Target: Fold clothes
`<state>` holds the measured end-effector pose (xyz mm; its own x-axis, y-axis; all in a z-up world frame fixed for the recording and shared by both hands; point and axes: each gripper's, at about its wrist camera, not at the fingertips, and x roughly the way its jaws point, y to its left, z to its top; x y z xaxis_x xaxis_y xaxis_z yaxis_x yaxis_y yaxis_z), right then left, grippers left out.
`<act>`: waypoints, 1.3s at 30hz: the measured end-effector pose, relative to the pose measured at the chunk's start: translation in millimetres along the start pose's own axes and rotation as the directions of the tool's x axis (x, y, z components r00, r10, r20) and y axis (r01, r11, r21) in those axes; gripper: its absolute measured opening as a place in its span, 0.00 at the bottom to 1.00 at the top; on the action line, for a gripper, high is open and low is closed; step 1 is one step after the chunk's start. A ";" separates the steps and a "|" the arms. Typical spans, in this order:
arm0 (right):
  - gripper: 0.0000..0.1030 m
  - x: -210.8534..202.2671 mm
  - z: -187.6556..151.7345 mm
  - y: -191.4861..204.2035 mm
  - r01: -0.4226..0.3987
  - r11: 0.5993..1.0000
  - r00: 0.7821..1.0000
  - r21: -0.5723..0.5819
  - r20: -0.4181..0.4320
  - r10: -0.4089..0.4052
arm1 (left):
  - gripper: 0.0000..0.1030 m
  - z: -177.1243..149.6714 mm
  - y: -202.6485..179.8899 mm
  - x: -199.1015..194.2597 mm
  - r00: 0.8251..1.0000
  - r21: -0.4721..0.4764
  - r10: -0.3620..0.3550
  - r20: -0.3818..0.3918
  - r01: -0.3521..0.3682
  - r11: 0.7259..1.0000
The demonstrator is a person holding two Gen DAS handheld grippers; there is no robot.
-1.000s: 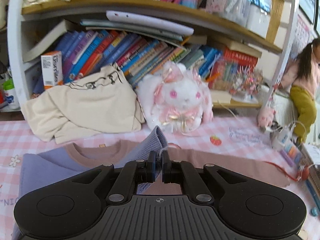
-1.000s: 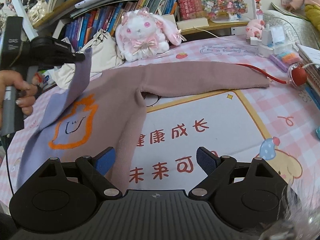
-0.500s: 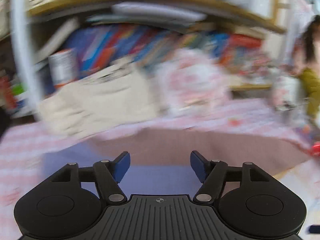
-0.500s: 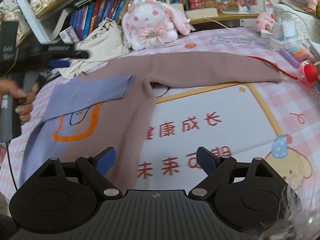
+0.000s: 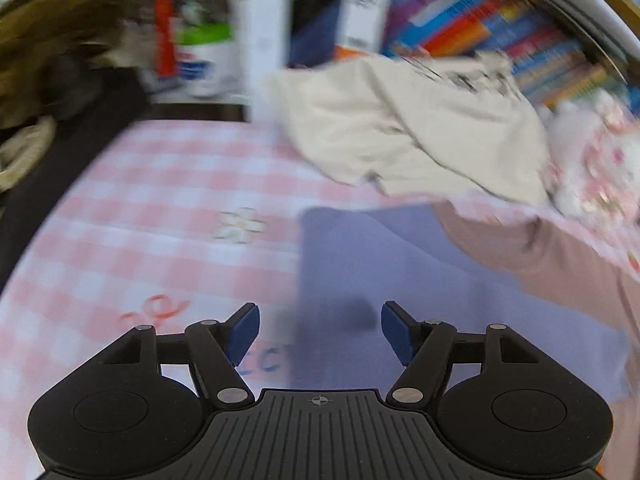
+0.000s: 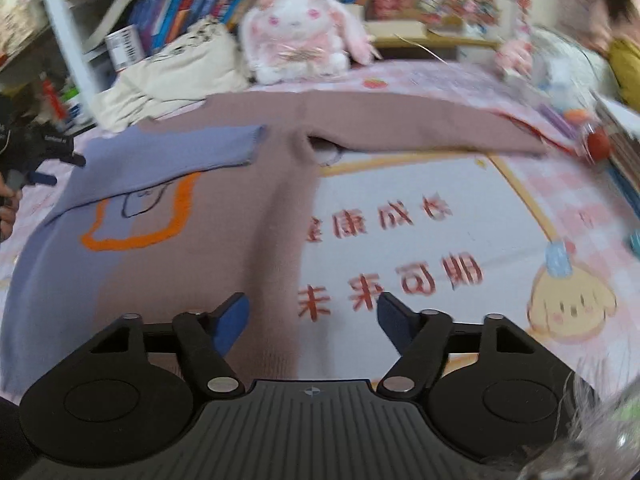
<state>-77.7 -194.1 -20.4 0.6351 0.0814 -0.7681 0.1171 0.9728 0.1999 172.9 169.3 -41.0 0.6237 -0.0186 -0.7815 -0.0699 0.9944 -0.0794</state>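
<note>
A mauve and lavender sweater point(image 6: 224, 232) with an orange outline design lies flat on the table. Its lavender left sleeve point(image 6: 172, 152) is folded across the chest. Its mauve right sleeve point(image 6: 420, 128) stretches out to the right. My left gripper point(image 5: 316, 332) is open and empty, low over the sweater's lavender left edge point(image 5: 400, 280). It also shows at the far left of the right wrist view point(image 6: 44, 152). My right gripper point(image 6: 312, 320) is open and empty above the sweater's hem.
A cream garment point(image 6: 172, 76) and a white plush bunny point(image 6: 300, 36) sit at the back by a bookshelf point(image 6: 192, 12). A printed mat point(image 6: 440, 240) covers the pink checked tablecloth point(image 5: 160, 208). Small items and a red ball point(image 6: 598, 144) crowd the right edge.
My left gripper let go of the lavender sleeve, which now lies folded across the chest. It opened and swung left. My right gripper moved forward a little.
</note>
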 end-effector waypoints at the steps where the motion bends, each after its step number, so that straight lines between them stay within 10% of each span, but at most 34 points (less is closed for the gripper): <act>1: 0.55 -0.4 -2.1 -0.6 0.008 1.000 1.000 0.015 -0.002 -0.008 | 0.67 1.0 -5.4 5.8 1.000 0.042 -0.015 -0.015 0.016 0.999; 31: 0.47 8.9 -14.8 31.1 0.069 0.991 0.993 -0.118 -0.092 -0.080 | 0.79 -1.3 -23.4 22.6 1.000 0.179 0.009 0.005 -0.010 0.984; 36: 0.19 9.1 -12.0 37.5 0.021 0.991 0.994 -0.132 -0.105 -0.035 | 0.64 -2.4 -18.4 20.1 0.999 0.181 -0.036 0.000 0.036 0.983; 39: 0.16 10.5 -9.9 39.5 0.018 0.991 0.993 -0.133 -0.111 -0.033 | 0.36 -5.1 -24.2 14.0 0.999 0.254 -0.036 0.018 0.030 0.967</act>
<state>-73.9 -152.6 -26.6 0.5426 0.0726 -0.8369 0.0257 0.9944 0.1030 179.4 144.4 -53.2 0.6397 -0.0522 -0.7668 0.1492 0.9871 0.0573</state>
